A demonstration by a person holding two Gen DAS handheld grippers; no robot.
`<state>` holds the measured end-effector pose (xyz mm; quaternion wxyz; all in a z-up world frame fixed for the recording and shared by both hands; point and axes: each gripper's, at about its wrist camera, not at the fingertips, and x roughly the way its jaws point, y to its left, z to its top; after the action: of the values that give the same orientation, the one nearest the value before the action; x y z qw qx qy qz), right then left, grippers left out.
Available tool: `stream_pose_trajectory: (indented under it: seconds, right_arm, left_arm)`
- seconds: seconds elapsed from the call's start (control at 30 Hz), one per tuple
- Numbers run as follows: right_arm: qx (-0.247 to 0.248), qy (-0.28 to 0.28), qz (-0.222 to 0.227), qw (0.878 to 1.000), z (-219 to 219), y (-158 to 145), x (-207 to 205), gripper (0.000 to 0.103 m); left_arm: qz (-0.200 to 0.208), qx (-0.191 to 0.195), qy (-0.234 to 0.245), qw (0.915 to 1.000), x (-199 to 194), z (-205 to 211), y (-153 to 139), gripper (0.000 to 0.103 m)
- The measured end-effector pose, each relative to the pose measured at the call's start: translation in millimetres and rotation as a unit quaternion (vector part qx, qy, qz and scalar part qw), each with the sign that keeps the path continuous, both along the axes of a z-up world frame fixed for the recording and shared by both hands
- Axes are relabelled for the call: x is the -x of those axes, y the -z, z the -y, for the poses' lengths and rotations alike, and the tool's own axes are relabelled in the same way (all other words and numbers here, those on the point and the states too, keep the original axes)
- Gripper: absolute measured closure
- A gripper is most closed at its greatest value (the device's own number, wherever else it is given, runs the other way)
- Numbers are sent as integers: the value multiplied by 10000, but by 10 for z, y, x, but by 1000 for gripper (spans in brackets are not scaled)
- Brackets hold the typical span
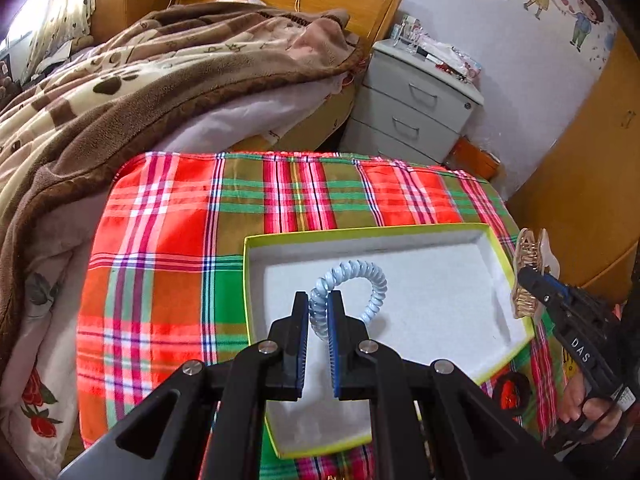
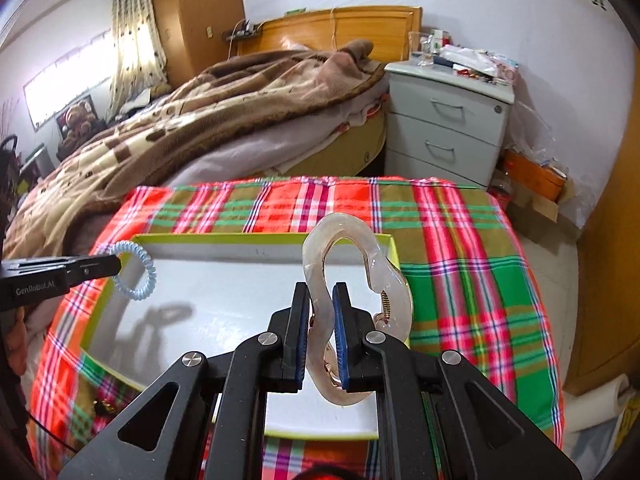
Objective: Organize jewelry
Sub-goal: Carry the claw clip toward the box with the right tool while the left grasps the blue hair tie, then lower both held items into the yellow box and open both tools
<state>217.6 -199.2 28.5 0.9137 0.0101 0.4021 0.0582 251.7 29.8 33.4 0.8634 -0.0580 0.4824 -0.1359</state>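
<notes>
My left gripper [image 1: 318, 304] is shut on a pale blue spiral hair tie [image 1: 352, 280] and holds it above the white inside of a box with a yellow-green rim [image 1: 364, 232]. My right gripper [image 2: 321, 300] is shut on a translucent hair claw clip [image 2: 352, 280] with a gold spring, held over the right part of the same box [image 2: 256, 238]. In the left wrist view the right gripper [image 1: 524, 274] with the clip [image 1: 528, 256] hangs at the box's right rim. In the right wrist view the left gripper [image 2: 116, 266] with the hair tie [image 2: 138, 276] is at the box's left rim.
The box lies on a red, green and white plaid cloth [image 1: 180, 220] over a small table. A red and black item [image 1: 510, 394] lies on the cloth right of the box. A bed with a brown blanket [image 1: 120, 92] stands behind, a grey bedside cabinet [image 1: 416, 104] at the back right.
</notes>
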Motion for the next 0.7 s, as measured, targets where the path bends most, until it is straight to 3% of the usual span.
stream_pose_trajectory:
  seconds: [0.33,0.7]
  right_arm:
    - [201,-154,-385,9989,-91,198,-224,91]
    - [459,-234,-501,9974,-182,242,-314,91]
  left_arm:
    - [-273,-32,-44,9996,-210,16,257,93]
    - [-458,-84,-73,9989,-329,18,406,93]
